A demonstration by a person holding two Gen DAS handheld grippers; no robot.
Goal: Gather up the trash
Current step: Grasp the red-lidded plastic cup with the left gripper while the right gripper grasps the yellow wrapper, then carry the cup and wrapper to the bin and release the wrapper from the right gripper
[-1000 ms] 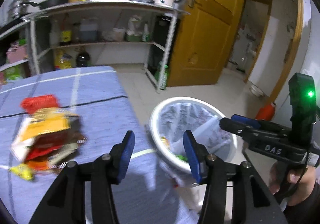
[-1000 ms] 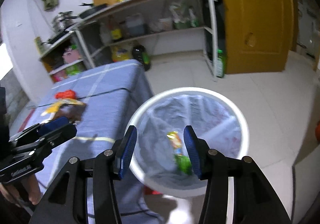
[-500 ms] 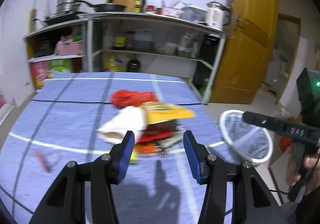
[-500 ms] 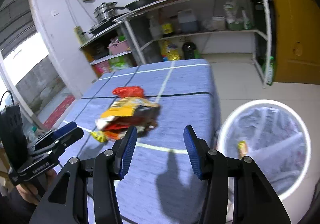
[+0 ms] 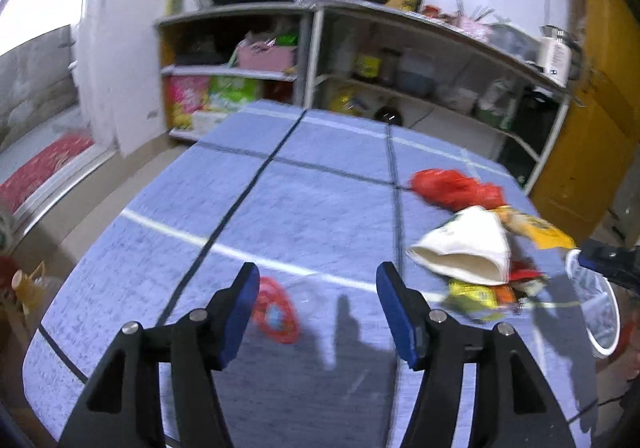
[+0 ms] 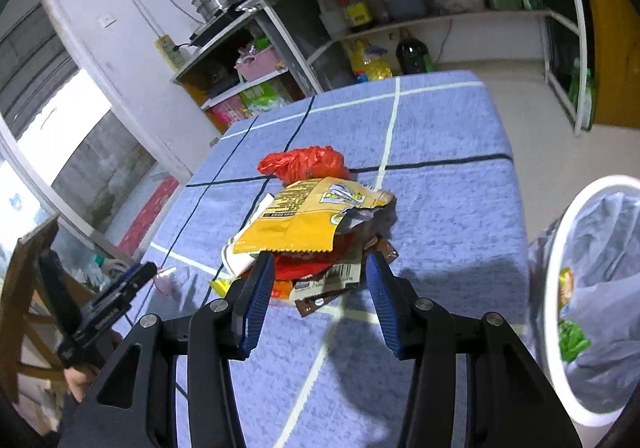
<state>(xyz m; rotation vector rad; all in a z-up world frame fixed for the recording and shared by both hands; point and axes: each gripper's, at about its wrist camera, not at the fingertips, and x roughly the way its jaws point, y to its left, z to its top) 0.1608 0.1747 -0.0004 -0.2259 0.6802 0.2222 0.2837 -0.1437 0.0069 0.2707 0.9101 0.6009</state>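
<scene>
I am watching my left gripper (image 5: 316,298) opening wide over the table (image 5: 320,207), nothing between its jaws, a small red wrapper (image 5: 276,310) lying just below. My right gripper (image 6: 320,280) is standing open and empty at the wrapper pile (image 6: 312,224), near the table's edge beside the bin (image 6: 560,276).

A blue-lavender tablecloth (image 6: 448,215) crossed by dark and white lines fills the middle of the frame. At centre lies a yellow wrapper (image 6: 304,219) over a red plastic bag (image 6: 304,163) and brown packets (image 6: 344,280). At the right edge stands a white-rimmed bin (image 6: 560,248) with a grey liner. The gripper pads (image 6: 256,300) are blue.
</scene>
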